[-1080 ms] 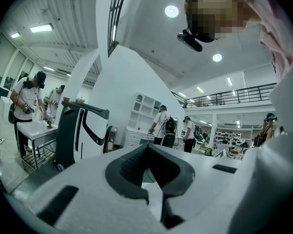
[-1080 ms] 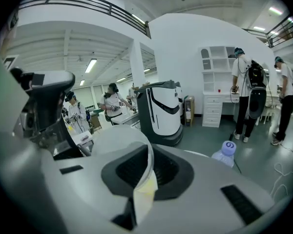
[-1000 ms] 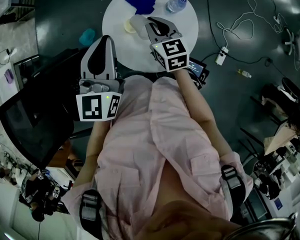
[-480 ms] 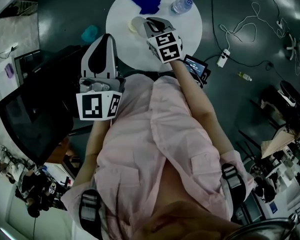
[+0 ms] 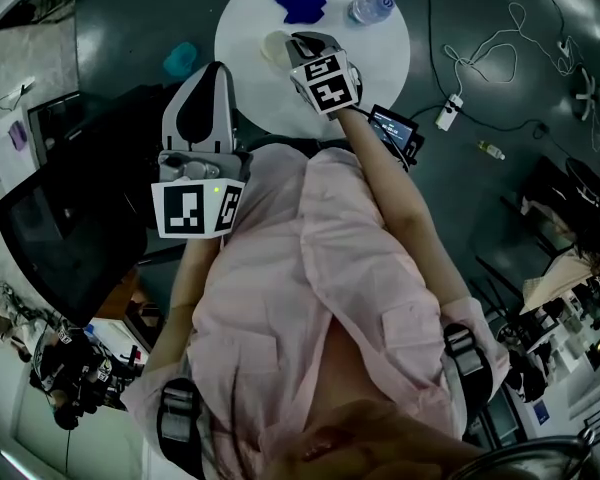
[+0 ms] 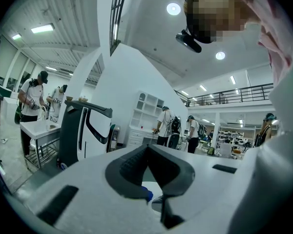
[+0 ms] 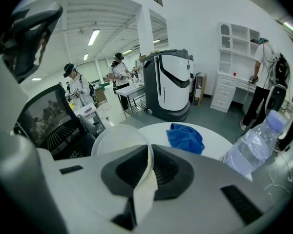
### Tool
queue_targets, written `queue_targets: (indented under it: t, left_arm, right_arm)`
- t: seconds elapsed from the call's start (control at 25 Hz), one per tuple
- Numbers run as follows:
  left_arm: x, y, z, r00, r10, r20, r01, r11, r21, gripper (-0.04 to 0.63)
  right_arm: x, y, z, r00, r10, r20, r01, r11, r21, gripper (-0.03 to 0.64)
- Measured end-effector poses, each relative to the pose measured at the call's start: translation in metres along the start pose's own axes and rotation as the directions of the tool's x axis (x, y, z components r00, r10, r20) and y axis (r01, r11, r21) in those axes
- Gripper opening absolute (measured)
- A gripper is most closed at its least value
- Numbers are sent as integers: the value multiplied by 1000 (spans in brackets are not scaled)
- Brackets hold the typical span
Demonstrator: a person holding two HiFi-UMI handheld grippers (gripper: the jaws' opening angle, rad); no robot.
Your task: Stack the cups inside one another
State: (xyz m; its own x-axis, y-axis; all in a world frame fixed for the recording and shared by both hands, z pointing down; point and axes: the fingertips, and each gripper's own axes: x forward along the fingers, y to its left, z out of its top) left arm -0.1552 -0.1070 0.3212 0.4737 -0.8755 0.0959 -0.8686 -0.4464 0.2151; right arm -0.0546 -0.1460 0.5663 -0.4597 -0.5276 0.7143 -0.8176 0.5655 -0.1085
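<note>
One cup point(image 7: 118, 141) is pinched by its wall in your right gripper point(image 7: 148, 161), over the near-left part of the table point(image 5: 365, 63). Your left gripper point(image 6: 147, 152) hangs near your chest, jaws pressed together with nothing between them. A teal thing point(image 5: 180, 58), probably the next cup, lies off the table's left edge, left of the held cup and nearer your left gripper.
</note>
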Motion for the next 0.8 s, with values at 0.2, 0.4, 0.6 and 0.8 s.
queue_targets:
  t: [0.2, 0.4, 0.6, 0.8]
  left_arm:
    - [0, 4, 0, 1000, 7, -3, -7, 1000, -3, 16]
    - [0, 3, -1, 1000, 9, -5, -9, 1000, -7, 16]
    - [2, 4, -1, 1000, 9, -8, -9, 1000, -7, 15]
    - [1, 3, -2, 1000, 10, -8, -10, 1000, -9, 17]
  right_arm:
    - [4, -1, -9, 998, 3, -64, -6, 999, -42, 40]
    - [7, -2, -22, 993, 5, -116, -11, 999, -48, 40]
    - [11, -1, -24, 991, 2, -133, -9, 999, -53, 40]
    - [14, 0, -25, 990, -1, -138, -8, 998, -67, 40]
